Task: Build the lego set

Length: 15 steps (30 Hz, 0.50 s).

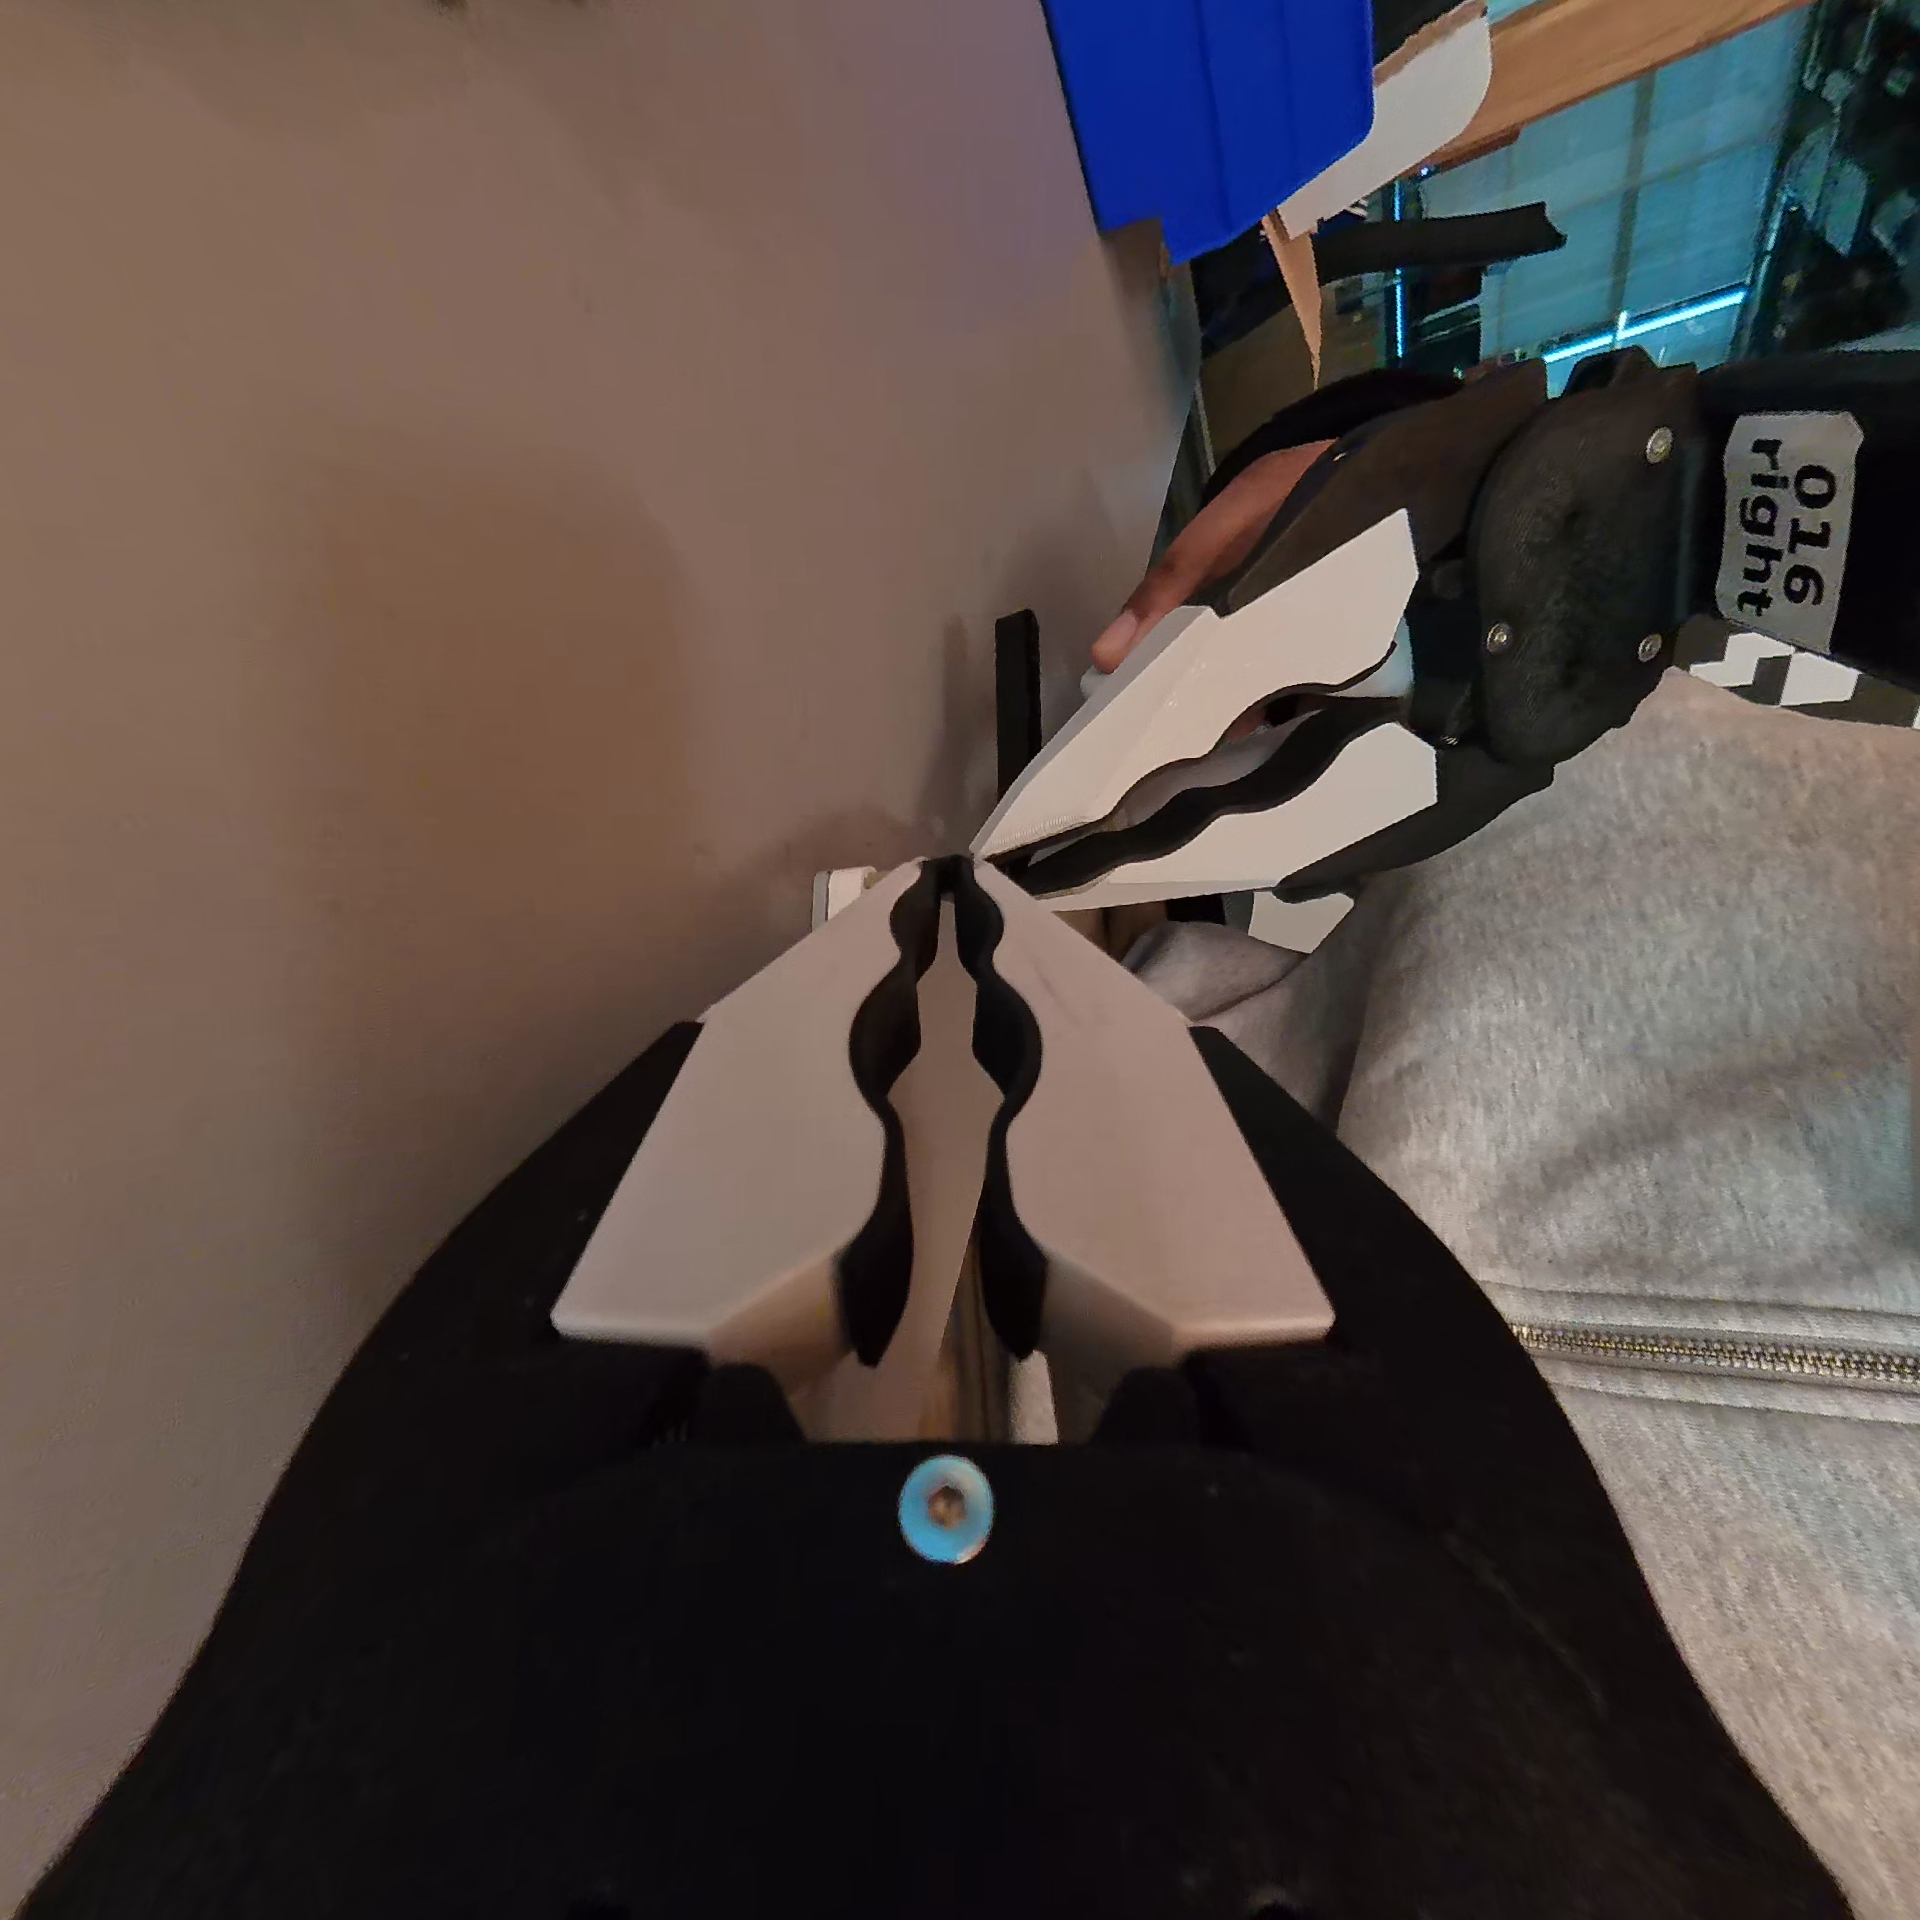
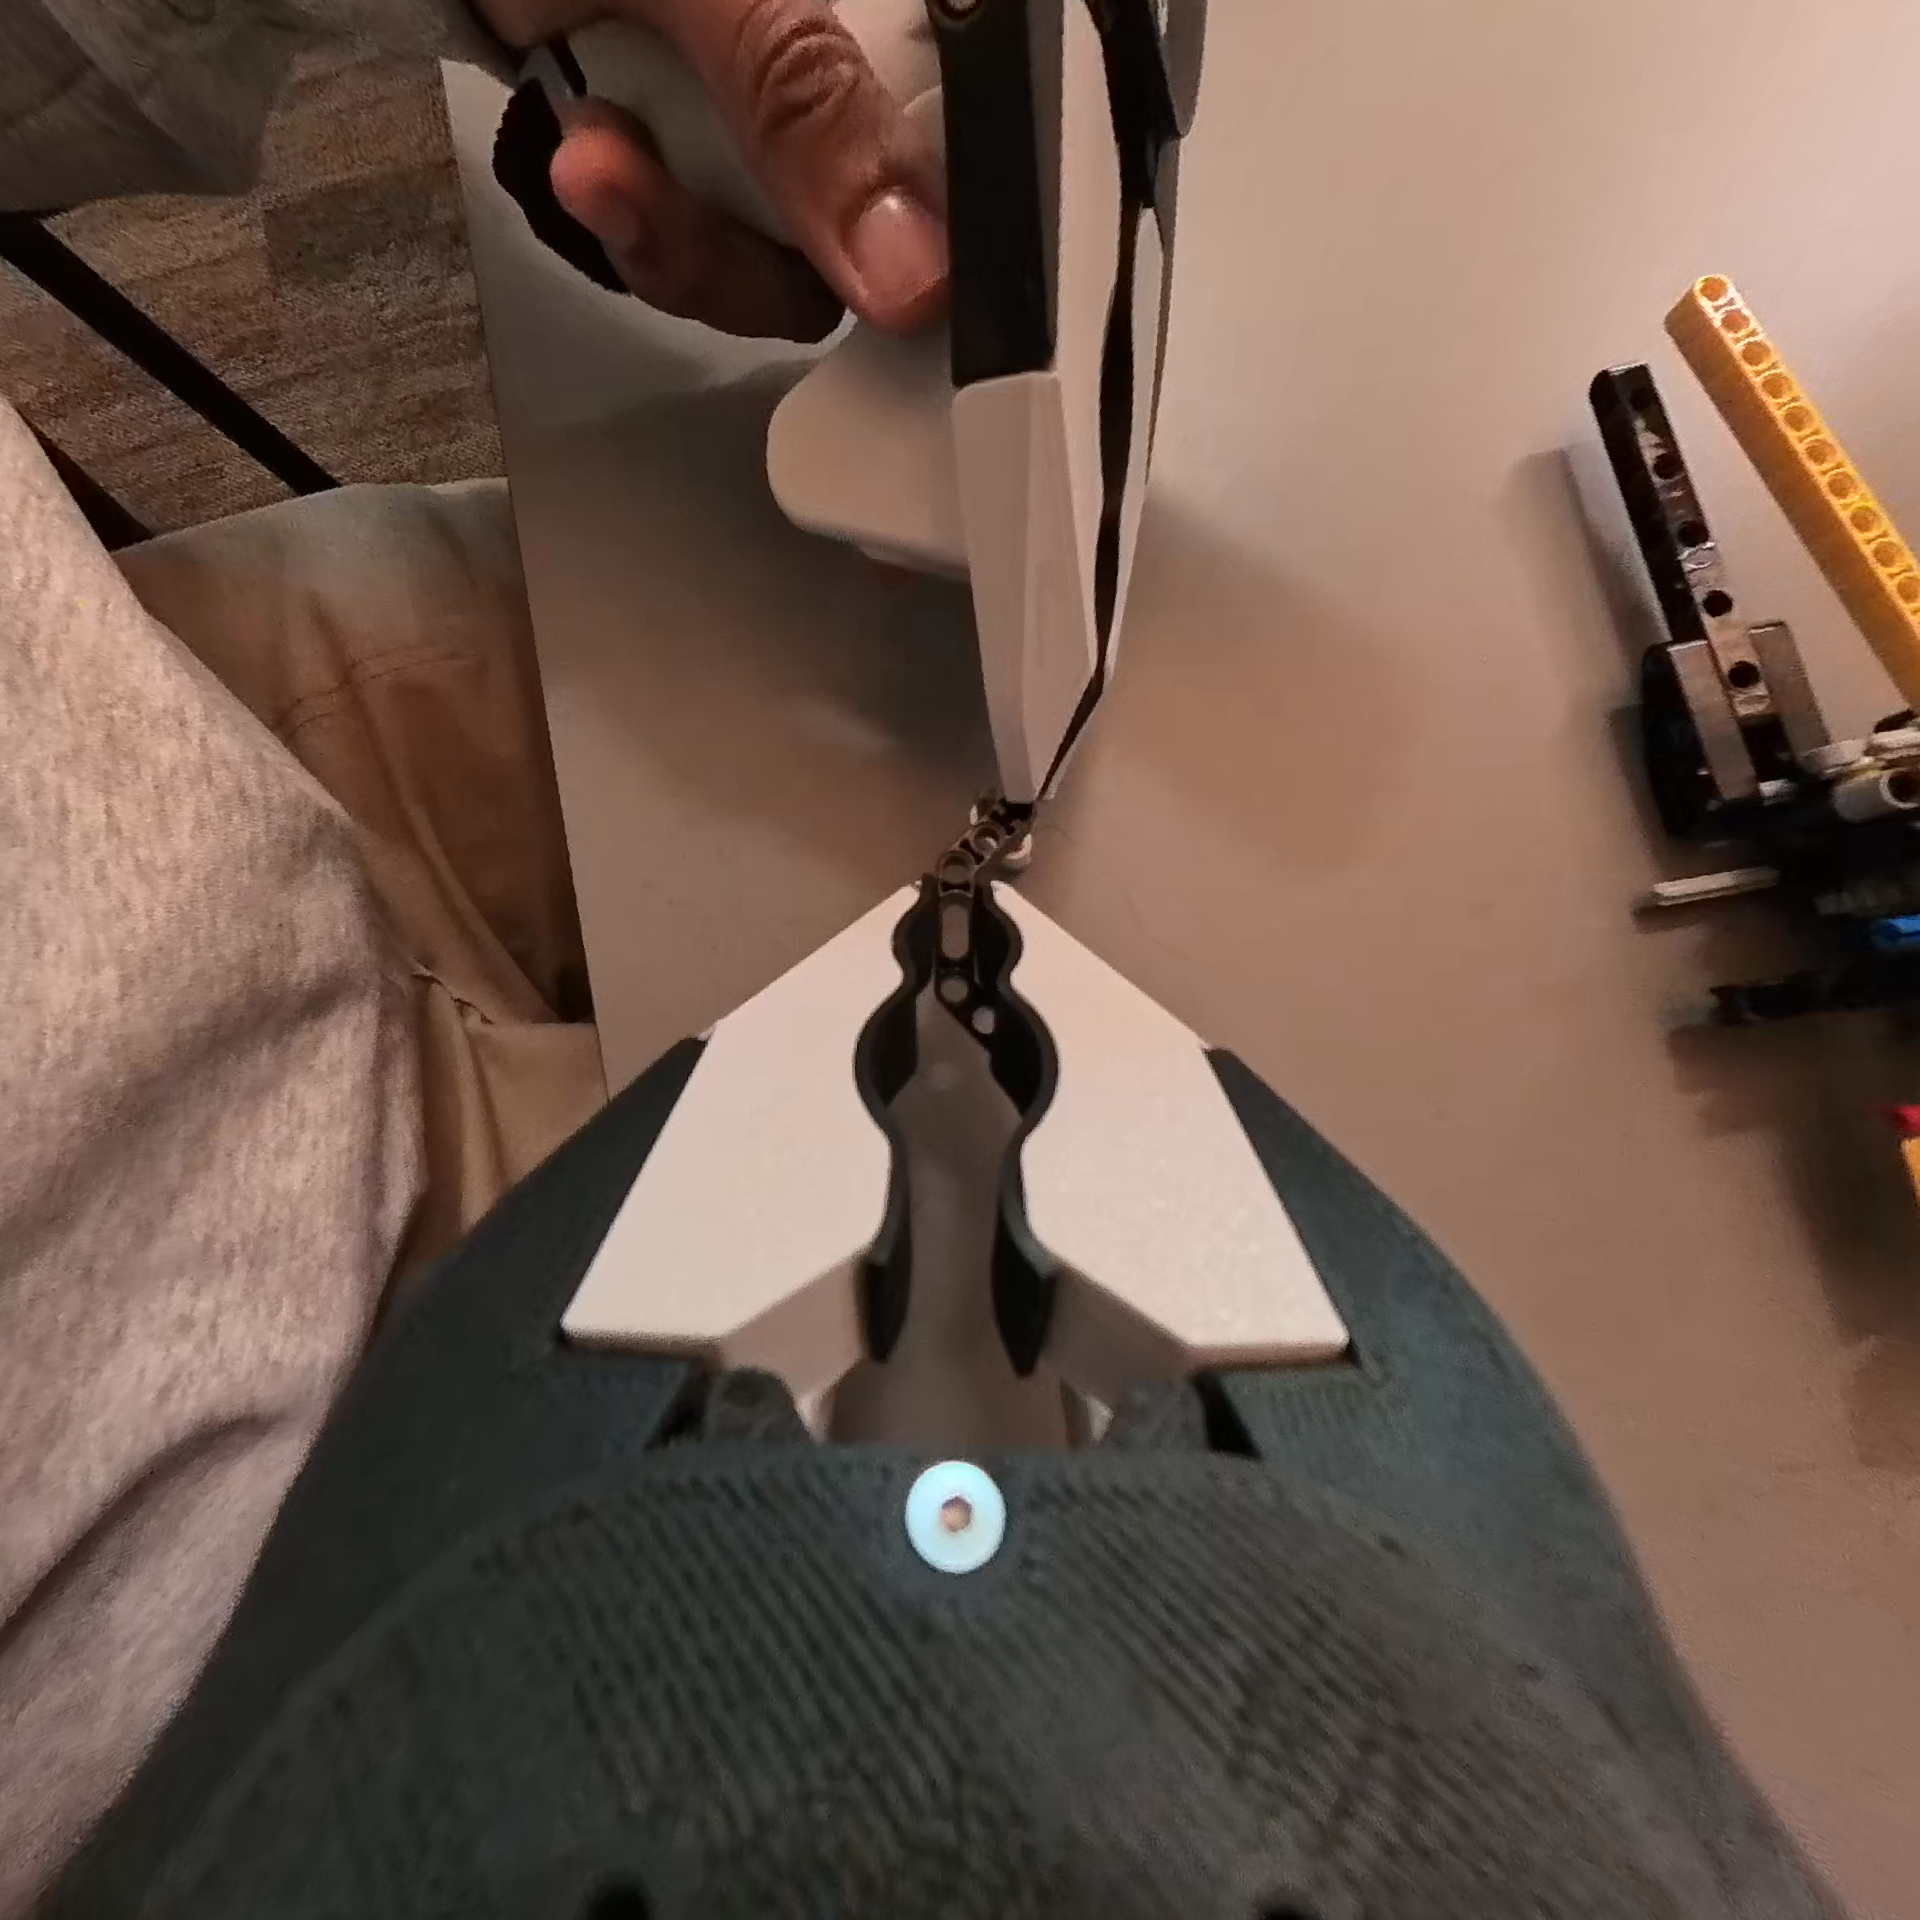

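My right gripper (image 2: 951, 894) is shut on a thin black lego beam (image 2: 958, 951) with holes, which sticks out past its fingertips. My left gripper (image 2: 1023, 795) comes down from the top of the right wrist view. It is shut on a small dark lego piece (image 2: 989, 826) that meets the beam's far end. I cannot tell whether the two pieces are joined. In the left wrist view my left gripper (image 1: 948, 871) is shut with only a dark sliver at its tips. The right gripper (image 1: 1013, 857) meets it tip to tip. Both are above the table (image 2: 1351, 1039).
A partly built lego model (image 2: 1766, 727) lies at the right, with a long yellow beam (image 2: 1808, 457) and a black beam (image 2: 1662, 499) sticking out. A blue object (image 1: 1216, 114) lies at the table's far end. A person's grey hooded top (image 1: 1610, 1143) is beside the table edge. My left and right fingertips are right by each other.
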{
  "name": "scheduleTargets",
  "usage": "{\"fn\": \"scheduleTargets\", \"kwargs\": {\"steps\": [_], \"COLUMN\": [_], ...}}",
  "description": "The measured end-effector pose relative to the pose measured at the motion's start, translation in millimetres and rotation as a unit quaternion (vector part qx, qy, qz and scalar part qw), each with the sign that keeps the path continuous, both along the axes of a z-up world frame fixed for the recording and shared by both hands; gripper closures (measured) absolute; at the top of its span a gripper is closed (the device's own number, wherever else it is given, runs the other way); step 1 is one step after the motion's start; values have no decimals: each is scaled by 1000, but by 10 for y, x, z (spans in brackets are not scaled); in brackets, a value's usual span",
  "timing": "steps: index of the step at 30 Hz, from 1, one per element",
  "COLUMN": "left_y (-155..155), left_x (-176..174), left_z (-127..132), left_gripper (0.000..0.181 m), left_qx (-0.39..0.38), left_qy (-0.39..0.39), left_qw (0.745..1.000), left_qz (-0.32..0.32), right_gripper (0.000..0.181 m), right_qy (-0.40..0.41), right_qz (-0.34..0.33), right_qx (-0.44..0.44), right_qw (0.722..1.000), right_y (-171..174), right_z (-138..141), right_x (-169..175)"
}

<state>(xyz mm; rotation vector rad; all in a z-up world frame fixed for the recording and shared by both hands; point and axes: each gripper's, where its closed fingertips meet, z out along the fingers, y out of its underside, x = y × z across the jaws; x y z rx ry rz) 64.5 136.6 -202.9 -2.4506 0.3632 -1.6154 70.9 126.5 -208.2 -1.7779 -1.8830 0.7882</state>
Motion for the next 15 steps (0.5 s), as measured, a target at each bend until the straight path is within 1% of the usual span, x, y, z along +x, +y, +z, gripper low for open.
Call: {"fn": "scheduleTargets", "kwargs": {"steps": [15], "left_y": [-24], "left_x": [-4], "left_z": [-12], "left_gripper": [178], "left_qx": [4], "left_qy": [7], "left_qw": [1000], "left_qz": [-6], "right_gripper": [175], "right_qy": [-16], "right_qz": [11], "right_qx": [-16], "right_qw": [1000], "right_y": [4], "right_z": [-15], "right_x": [5]}}
